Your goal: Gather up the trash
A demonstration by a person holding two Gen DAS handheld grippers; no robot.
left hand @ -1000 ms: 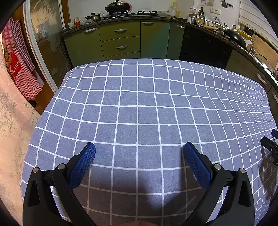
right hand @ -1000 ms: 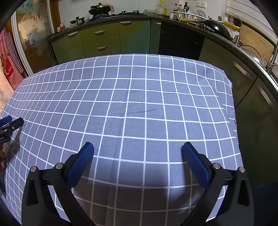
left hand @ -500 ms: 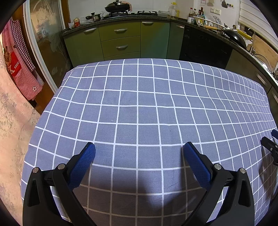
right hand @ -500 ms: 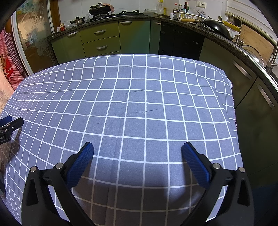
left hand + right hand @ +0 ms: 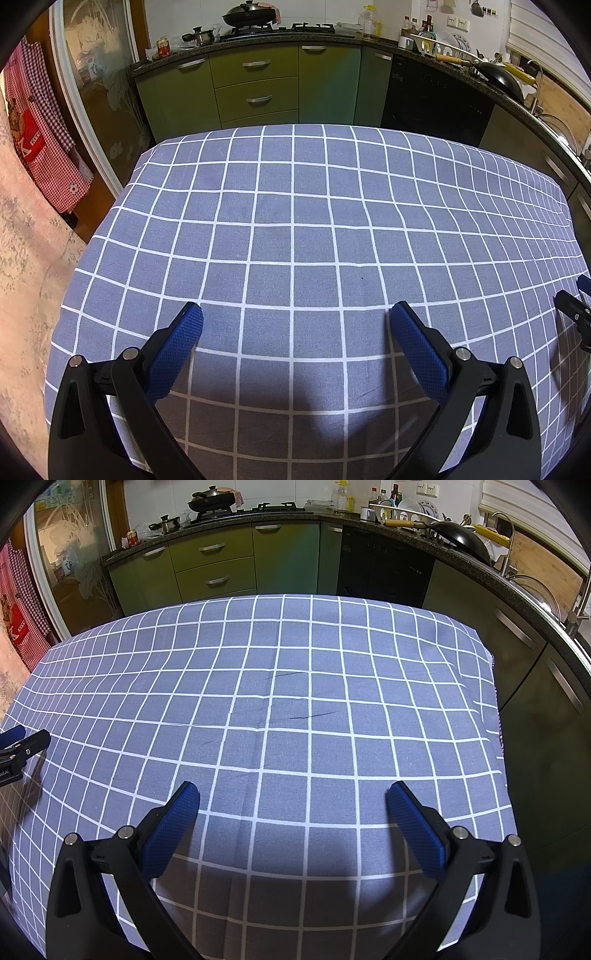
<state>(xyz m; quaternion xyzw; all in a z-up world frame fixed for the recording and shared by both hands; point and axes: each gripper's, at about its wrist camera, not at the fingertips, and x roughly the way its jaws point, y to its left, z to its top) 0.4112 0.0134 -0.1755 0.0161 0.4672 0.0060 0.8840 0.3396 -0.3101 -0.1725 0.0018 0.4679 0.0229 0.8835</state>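
Hovering above a cloth-covered counter (image 5: 295, 206), the left hand-held gripper (image 5: 293, 314) has its blue-padded jaws spread wide, with nothing between them. The right hand-held gripper (image 5: 291, 792) hangs beside it, equally wide and holding nothing; its tip shows at the right border of the left view, and the left one's tip at the left border of the right view. No trash shows in either view: the blue checked tablecloth (image 5: 295, 657) lies bare, with only a few dark streaks and creases. The cloth's far edge drops before green cabinets (image 5: 255, 85), leaving a gap there. Its right edge falls near dark cabinet fronts (image 5: 535, 686) under a sink. To the left a pale patterned floor (image 5: 29, 258) lies open.
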